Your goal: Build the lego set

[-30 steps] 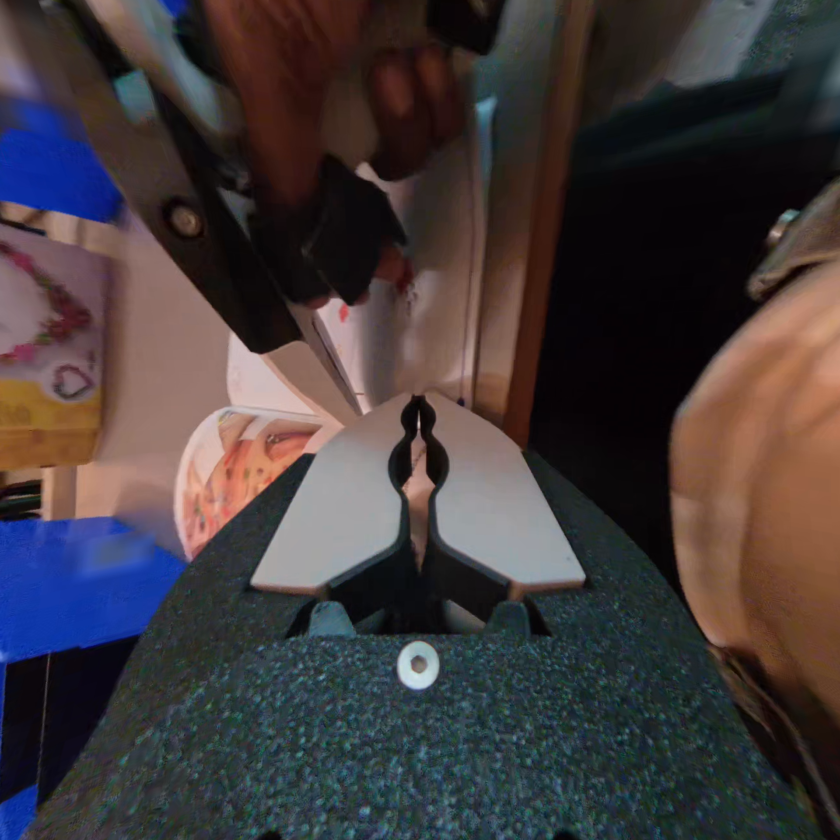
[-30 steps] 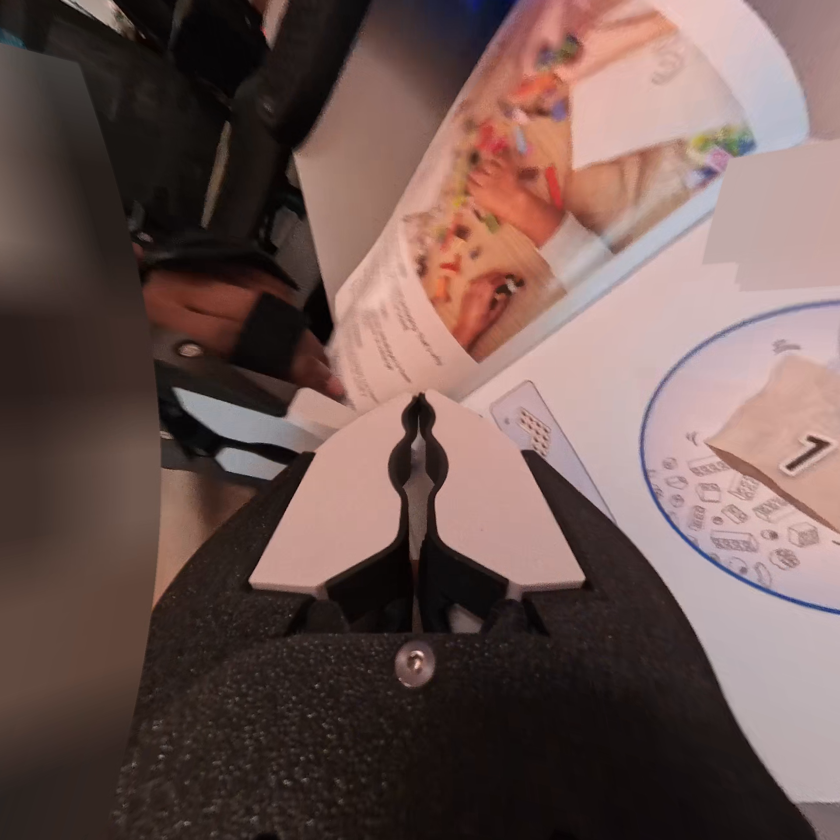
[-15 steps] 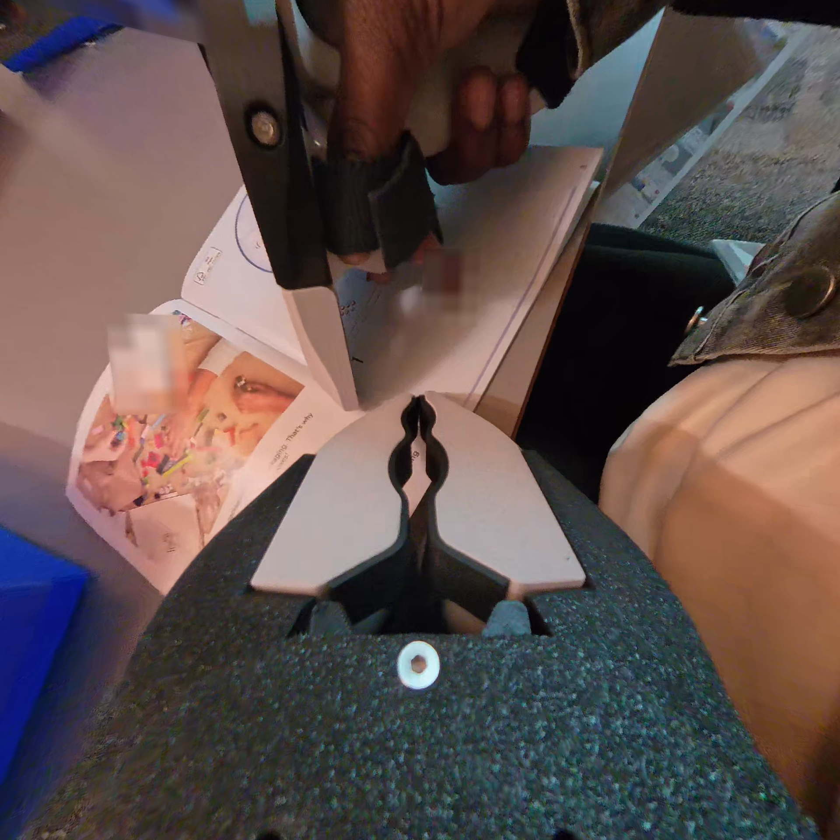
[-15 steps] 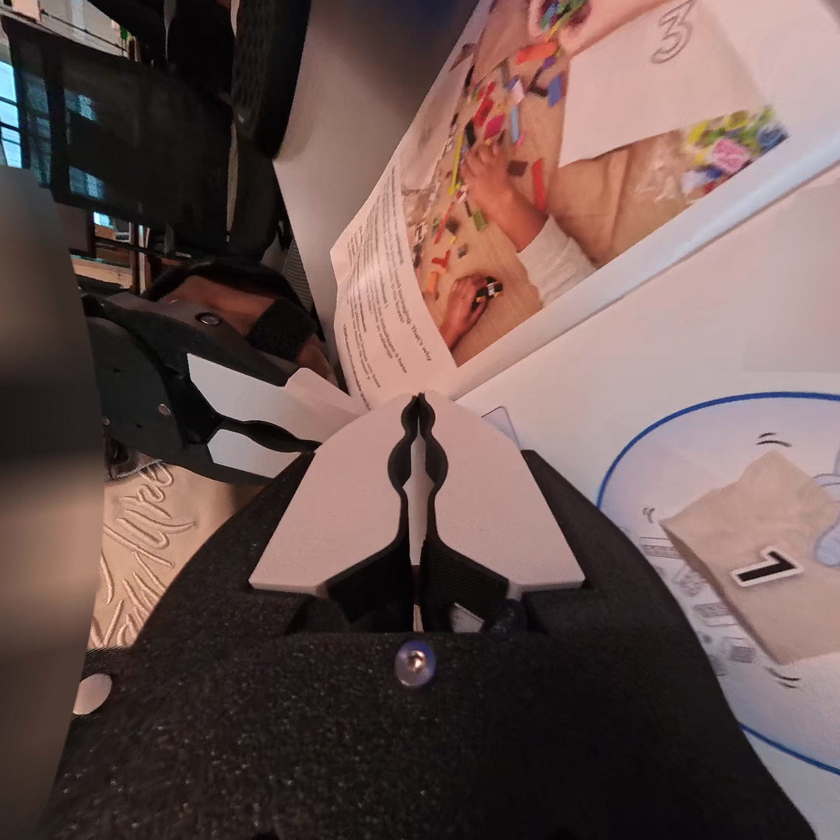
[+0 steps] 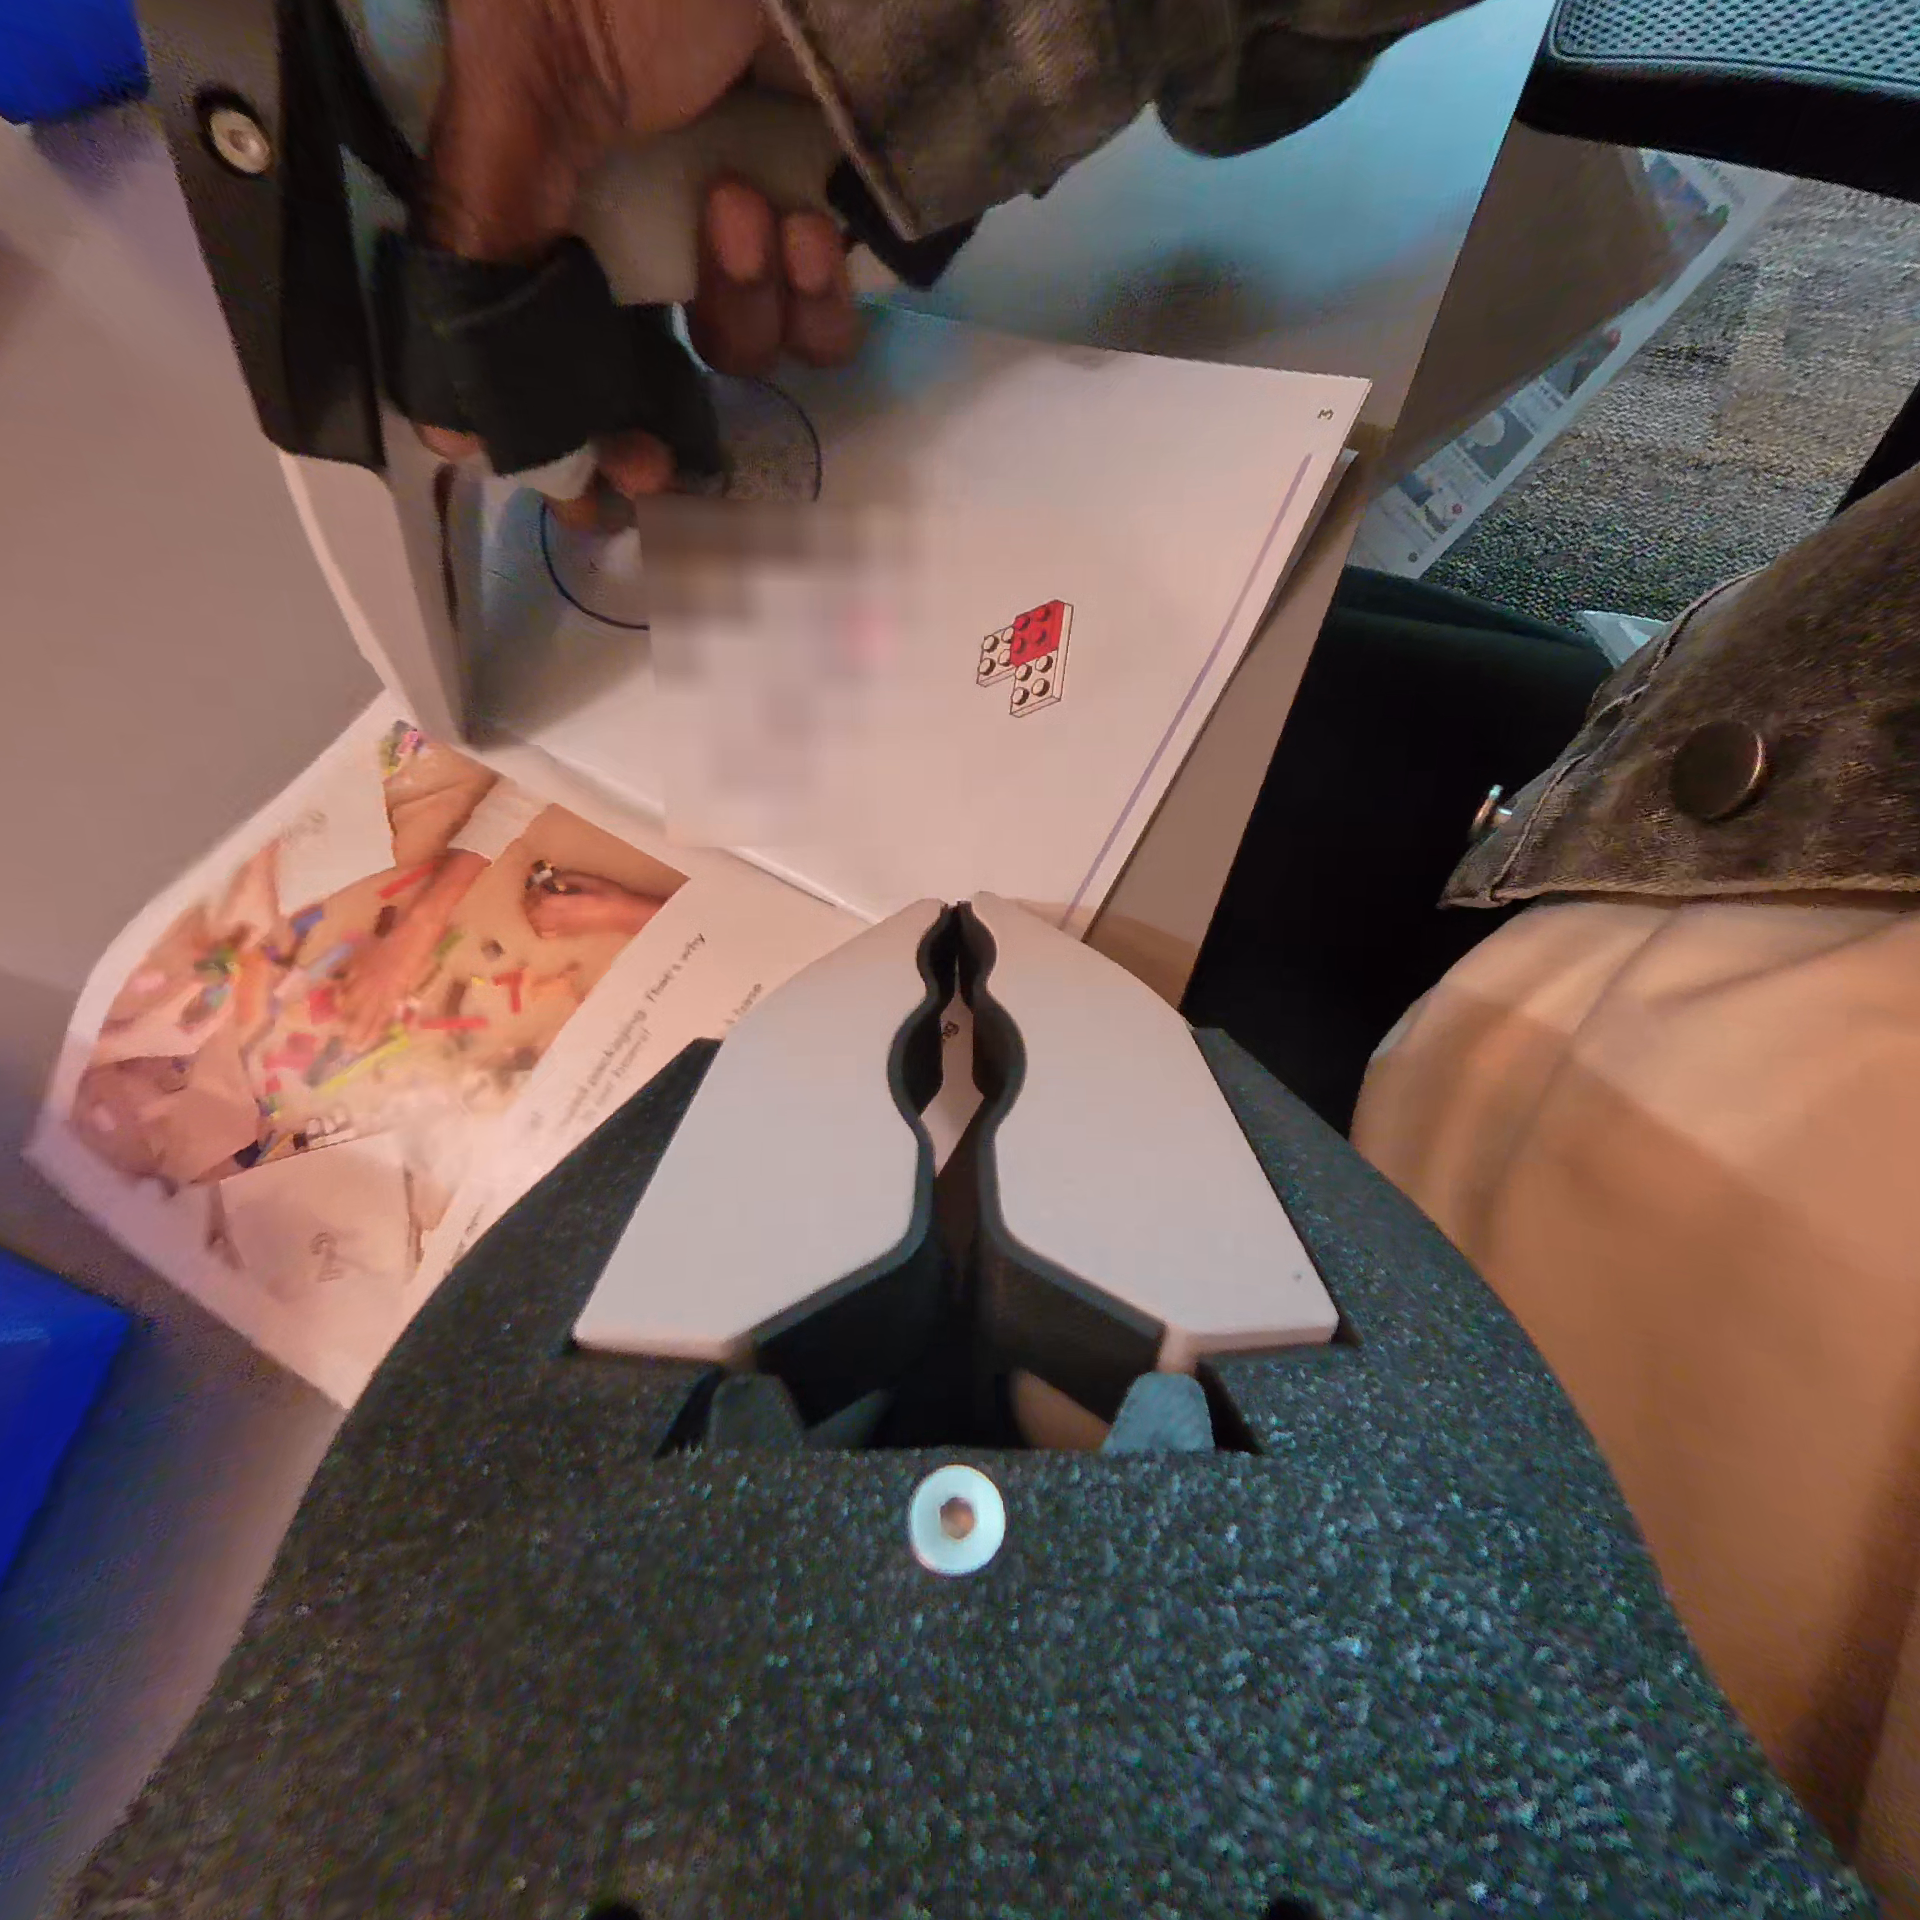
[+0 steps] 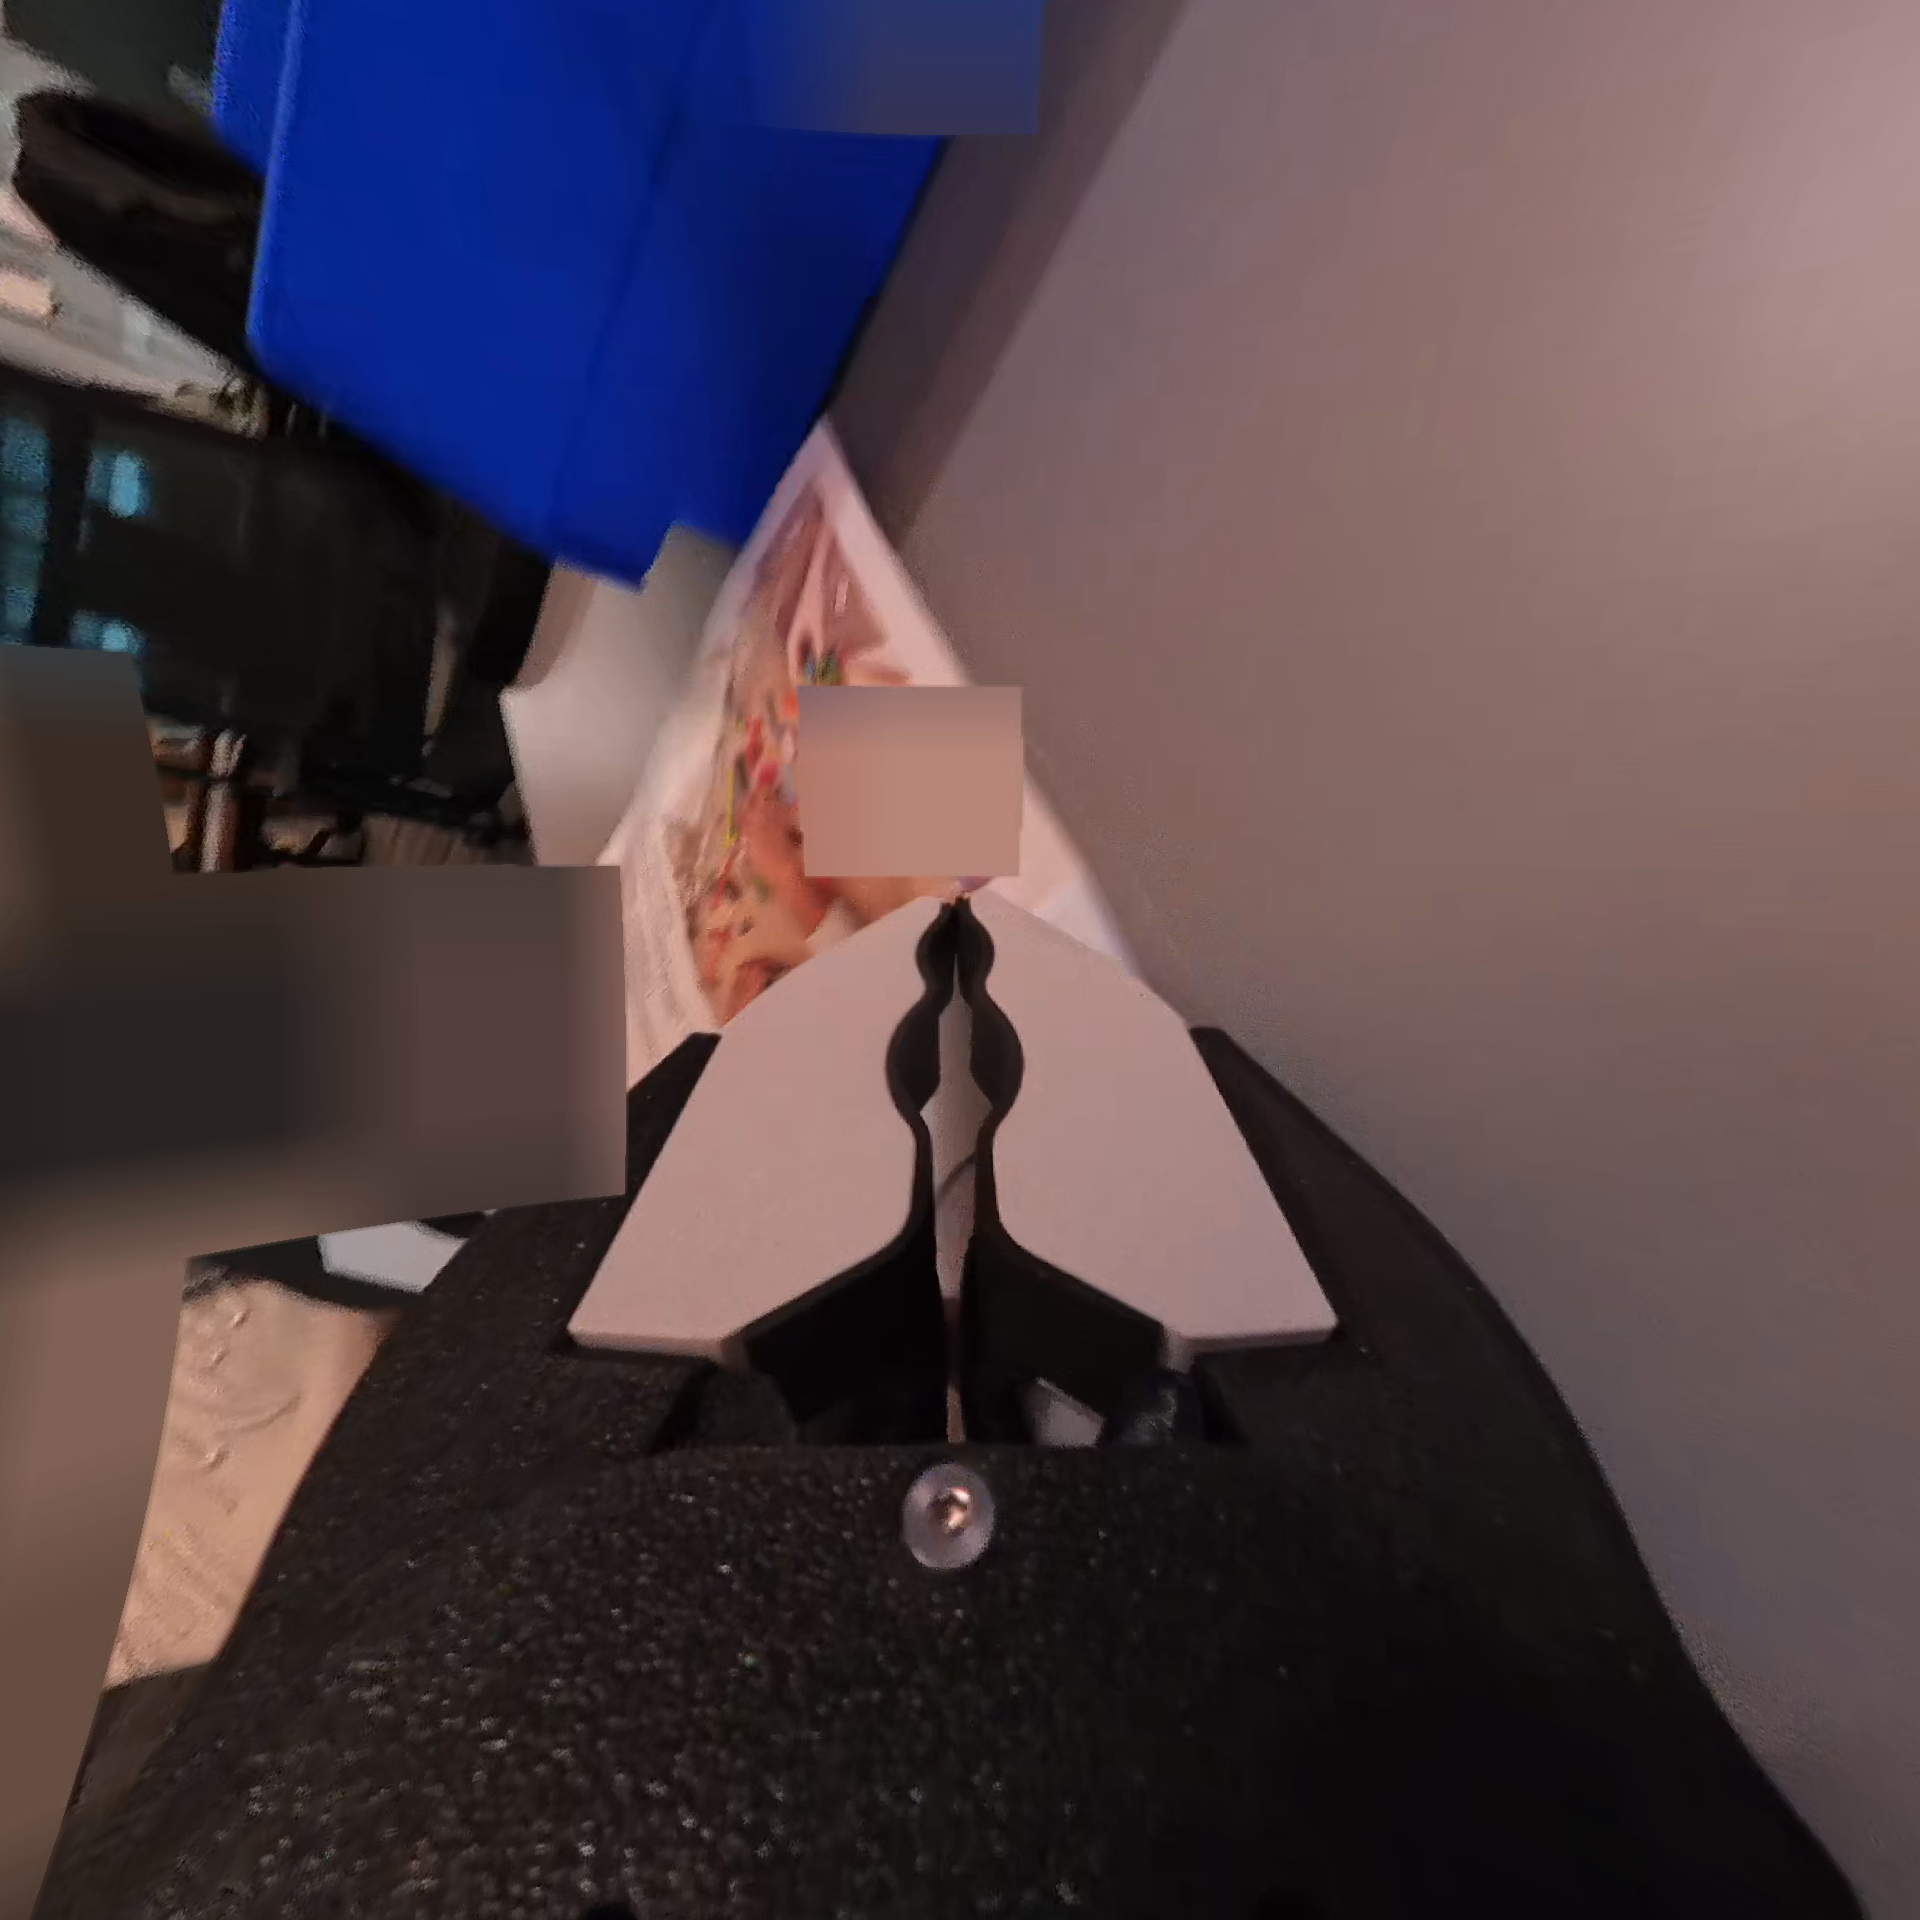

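The lego instruction booklet (image 5: 1039, 520) lies open on the grey table (image 5: 156, 520). Its right page shows a small red and white brick drawing, and its left page (image 5: 364, 987) a colour photo. My left gripper (image 5: 958, 909) is shut at the booklet's near edge with a strip of paper between its jaws. My right gripper (image 5: 457, 717), held by a hand, stands at the far left of the right page. In the right wrist view the right gripper (image 6: 958, 906) is shut with a thin sheet edge-on between its jaws. The booklet (image 6: 748, 831) stretches beyond it. No loose bricks show.
A blue box (image 6: 571, 291) stands past the booklet and also shows at the left edge of the left wrist view (image 5: 42, 1382). The table's near edge (image 5: 1195, 914) runs beside a leg in beige trousers (image 5: 1662, 1247). A black chair (image 5: 1714, 62) is at the top right. The gap from one gripper's tips to the other's is roughly 12 cm.
The left view has risen and now looks down on the open booklet. The right view has swung towards the blue box and sees the page almost edge-on. Both grippers stay shut.
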{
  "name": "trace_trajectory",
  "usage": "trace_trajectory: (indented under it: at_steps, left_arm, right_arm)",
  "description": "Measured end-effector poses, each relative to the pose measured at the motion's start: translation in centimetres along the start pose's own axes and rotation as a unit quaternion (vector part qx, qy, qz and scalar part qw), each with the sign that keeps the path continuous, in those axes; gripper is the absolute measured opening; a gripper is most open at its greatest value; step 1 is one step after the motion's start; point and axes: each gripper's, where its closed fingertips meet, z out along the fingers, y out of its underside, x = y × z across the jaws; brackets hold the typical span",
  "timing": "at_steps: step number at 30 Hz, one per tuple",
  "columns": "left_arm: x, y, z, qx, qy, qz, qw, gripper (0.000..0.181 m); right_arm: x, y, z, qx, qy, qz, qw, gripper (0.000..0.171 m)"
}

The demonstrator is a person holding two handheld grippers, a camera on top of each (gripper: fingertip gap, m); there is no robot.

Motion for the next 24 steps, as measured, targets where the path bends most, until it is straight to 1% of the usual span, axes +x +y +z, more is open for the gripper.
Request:
trace_trajectory:
  at_steps: [1, 3, 4, 5, 7, 9, 11, 12, 13, 14, 16, 19, 21, 22, 24]
  left_arm:
    - [0.0, 0.0, 0.0, -0.001, 0.0, 0.0, 1.0, 0.0]
    - [0.0, 0.0, 0.0, -0.004, -0.001, -0.002, 1.0, 0.0]
    - [0.0, 0.0, 0.0, -0.005, -0.003, -0.003, 1.0, 0.0]
    - [0.0, 0.0, 0.0, -0.006, -0.005, -0.008, 1.0, 0.0]
    - [0.0, -0.1, 0.0, -0.01, -0.015, -0.014, 1.0, 0.0]
    - [-0.1, -0.3, 0.2, -0.005, -0.032, -0.01, 0.999, 0.0]
    - [0.0, -0.7, 0.0, -0.002, -0.043, 0.004, 0.999, 0.003]
    - [-0.1, -0.9, -0.4, 0.003, -0.047, 0.013, 0.999, 0.005]
    - [-0.3, -1.2, -0.9, 0.008, -0.054, 0.02, 0.998, 0.006]
    - [-0.6, -1.4, -1.4, 0.011, -0.061, 0.025, 0.998, 0.006]
    - [-1.4, -0.9, -1.8, -0.003, -0.078, 0.031, 0.996, 0.006]
    - [-1.8, 0.5, -1.0, -0.035, -0.076, 0.031, 0.996, 0.005]
    - [-1.7, 1.0, -0.7, -0.046, -0.076, 0.034, 0.995, 0.002]
    - [-1.6, 1.0, -0.7, -0.046, -0.079, 0.035, 0.995, 0.002]
    - [-1.7, 1.0, -0.6, -0.049, -0.077, 0.032, 0.995, 0.001]
  right_arm:
    - [1.0, -0.9, -0.5, 0.016, 0.014, 0.002, 1.0, 0.0]
    - [3.5, -2.9, -1.6, 0.062, 0.067, -0.001, 0.996, 0.0]
    - [4.0, -3.3, -2.0, 0.068, 0.078, -0.007, 0.995, 0.0]
    - [3.8, -3.3, -2.1, 0.067, 0.071, -0.016, 0.995, 0.0]
    - [1.5, -4.2, -3.2, 0.11, 0.028, -0.035, 0.993, 0.0]
    - [-1.1, -4.1, -4.6, 0.129, 0.014, -0.089, 0.988, 0.0]
    - [-3.1, -2.4, -5.2, 0.114, 0.03, -0.17, 0.978, 0.0]
    - [-4.1, -1.3, -5.2, 0.106, 0.03, -0.208, 0.972, 0.017]
    - [-5.1, -0.2, -5.0, 0.101, 0.026, -0.239, 0.966, 0.025]
    - [-5.8, 0.8, -4.6, 0.095, 0.026, -0.264, 0.959, 0.029]
    - [-6.5, 2.6, -3.4, 0.069, 0.04, -0.325, 0.942, 0.027]
    - [-5.1, 4.5, -1.1, 0.002, 0.098, -0.412, 0.906, 0.018]
    - [-3.7, 4.9, 0.0, -0.034, 0.131, -0.431, 0.892, 0.009]
    - [-3.4, 4.9, 0.5, -0.04, 0.136, -0.436, 0.889, 0.008]
    - [-3.4, 4.7, 0.8, -0.036, 0.119, -0.448, 0.885, 0.005]
